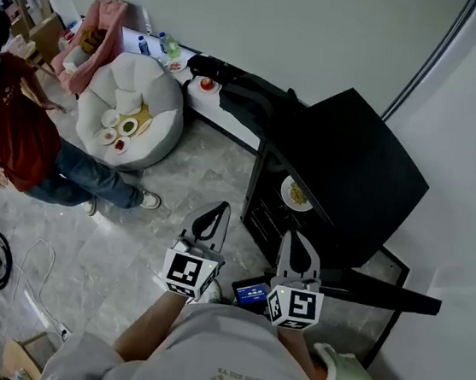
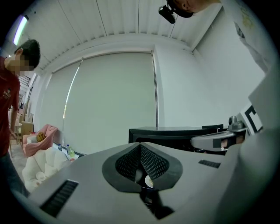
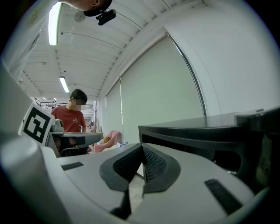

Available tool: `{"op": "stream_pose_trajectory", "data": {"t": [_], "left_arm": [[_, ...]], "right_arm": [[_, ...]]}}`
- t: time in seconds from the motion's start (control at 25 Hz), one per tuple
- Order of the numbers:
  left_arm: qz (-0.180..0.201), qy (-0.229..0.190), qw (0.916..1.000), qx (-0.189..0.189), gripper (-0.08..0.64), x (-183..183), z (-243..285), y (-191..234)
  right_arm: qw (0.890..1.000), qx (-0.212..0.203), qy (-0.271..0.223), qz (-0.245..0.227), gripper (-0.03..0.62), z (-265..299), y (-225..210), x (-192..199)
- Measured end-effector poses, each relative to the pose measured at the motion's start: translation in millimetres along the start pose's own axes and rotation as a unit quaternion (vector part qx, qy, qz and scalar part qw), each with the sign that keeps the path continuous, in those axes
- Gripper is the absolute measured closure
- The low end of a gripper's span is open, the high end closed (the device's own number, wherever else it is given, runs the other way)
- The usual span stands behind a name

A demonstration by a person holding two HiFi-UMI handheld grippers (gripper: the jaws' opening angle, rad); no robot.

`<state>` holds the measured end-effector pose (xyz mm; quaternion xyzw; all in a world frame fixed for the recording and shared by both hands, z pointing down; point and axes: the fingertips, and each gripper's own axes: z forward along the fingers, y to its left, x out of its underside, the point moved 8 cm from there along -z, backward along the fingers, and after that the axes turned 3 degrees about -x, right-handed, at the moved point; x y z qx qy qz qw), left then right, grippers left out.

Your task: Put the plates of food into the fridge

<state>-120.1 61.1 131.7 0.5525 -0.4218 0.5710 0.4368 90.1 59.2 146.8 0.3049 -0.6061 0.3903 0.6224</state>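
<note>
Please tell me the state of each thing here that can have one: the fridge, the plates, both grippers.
Small black fridge: open.
Round white plate of yellow food: inside the fridge, on a shelf.
Small white dishes of food: on the white cushioned seat, outside the fridge.
Left gripper: jaws shut, empty.
Right gripper: jaws shut, empty.

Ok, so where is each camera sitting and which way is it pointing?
Head view: on the head, facing steeply down at the open fridge and its plate of food; torso, forearms, left gripper, right gripper show.
Left gripper view: on that gripper, level along its shut jaws toward the fridge; right gripper at right.
Right gripper view: likewise, along shut jaws; left gripper at left.
Shared: all show the fridge and a bystander in red.
</note>
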Motion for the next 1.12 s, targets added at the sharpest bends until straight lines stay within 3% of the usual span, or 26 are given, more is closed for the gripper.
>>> {"op": "stream_pose_trajectory", "data": {"t": [0.2,0.52,1.12], "left_arm": [[0.001,-0.004,1.0,0.008,0.554,-3.4,-9.8,-2.4],[-0.007,0.006,0.9999,0.009,0.554,2.1,-14.7,-4.7],[-0.011,0.015,0.9997,0.012,0.554,3.2,-12.6,-17.4]], "right_arm": [[0.999,-0.003,0.011,-0.035,0.584,-3.3,6.8,-2.1],[1.0,0.011,0.011,-0.019,0.584,-11.2,4.5,0.4],[0.999,0.005,0.019,-0.03,0.584,-14.4,-3.5,5.9]]}}
